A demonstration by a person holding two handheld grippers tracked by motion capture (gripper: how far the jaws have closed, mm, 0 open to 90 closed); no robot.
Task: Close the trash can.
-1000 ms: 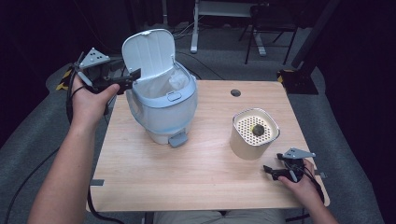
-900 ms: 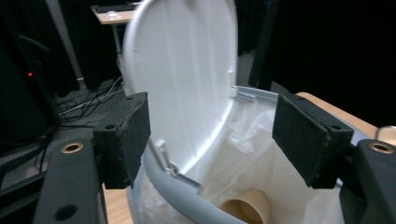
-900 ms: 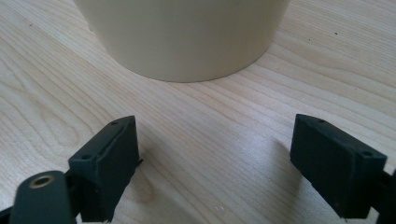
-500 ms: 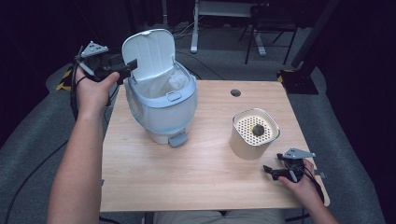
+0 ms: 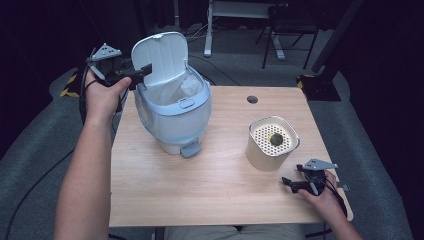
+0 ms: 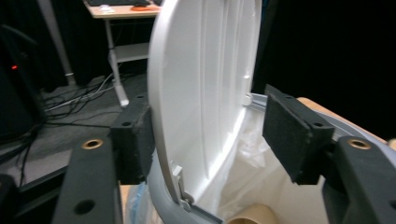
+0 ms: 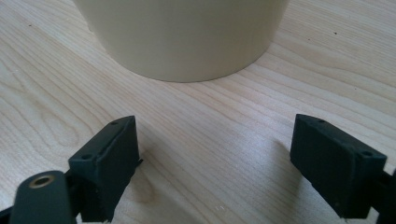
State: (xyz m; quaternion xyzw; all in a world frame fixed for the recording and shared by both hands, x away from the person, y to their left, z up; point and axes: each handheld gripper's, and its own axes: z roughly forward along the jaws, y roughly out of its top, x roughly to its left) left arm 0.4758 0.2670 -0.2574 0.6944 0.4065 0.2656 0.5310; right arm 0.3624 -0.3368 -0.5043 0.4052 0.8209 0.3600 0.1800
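A pale blue pedal bin (image 5: 175, 115) with a white bag liner (image 6: 252, 163) stands at the back left of the wooden table (image 5: 200, 200). Its white lid (image 5: 162, 55) is raised upright. My left gripper (image 5: 142, 75) is open at the lid's left edge. In the left gripper view the lid (image 6: 205, 70) stands between the two pads of that gripper (image 6: 210, 135). A tan roll (image 6: 247, 217) shows inside the bin. My right gripper (image 5: 289, 184) rests open on the table just in front of a cream container (image 5: 272, 145), which holds a dark round thing (image 5: 275, 139).
The bin's pedal (image 5: 190, 149) points toward me. A cable hole (image 5: 252, 99) sits near the table's far edge. In the right gripper view the cream container (image 7: 182, 32) stands just ahead of the open gripper (image 7: 215, 163). Desk legs and cables lie on the floor beyond.
My left hand has risen a little and moved right, bringing its jaws around the lid's edge. The right gripper has stayed where it was.
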